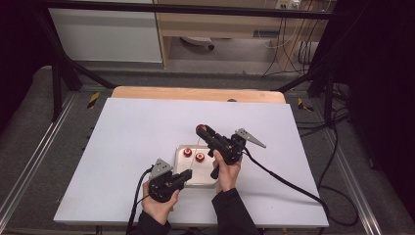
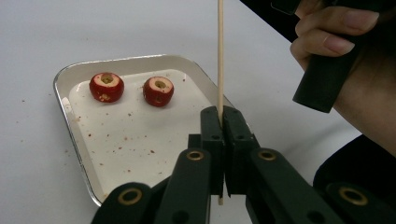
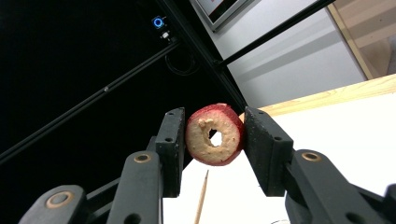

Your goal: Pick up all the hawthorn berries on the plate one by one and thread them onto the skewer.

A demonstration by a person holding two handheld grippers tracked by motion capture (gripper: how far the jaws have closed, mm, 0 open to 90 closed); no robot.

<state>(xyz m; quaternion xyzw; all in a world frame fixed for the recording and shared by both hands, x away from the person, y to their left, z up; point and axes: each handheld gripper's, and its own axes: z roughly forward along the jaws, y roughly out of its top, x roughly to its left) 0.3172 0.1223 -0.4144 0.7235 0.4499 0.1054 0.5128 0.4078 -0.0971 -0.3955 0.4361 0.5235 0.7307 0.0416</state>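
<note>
Item: my left gripper clamps skewer; my right gripper pinches cored fruit. Risk: misaligned hole, fruit splits.

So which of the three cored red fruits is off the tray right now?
The cored fruit clamped in the right gripper, held up above the table. The other two fruits sit side by side in the metal tray.
</note>
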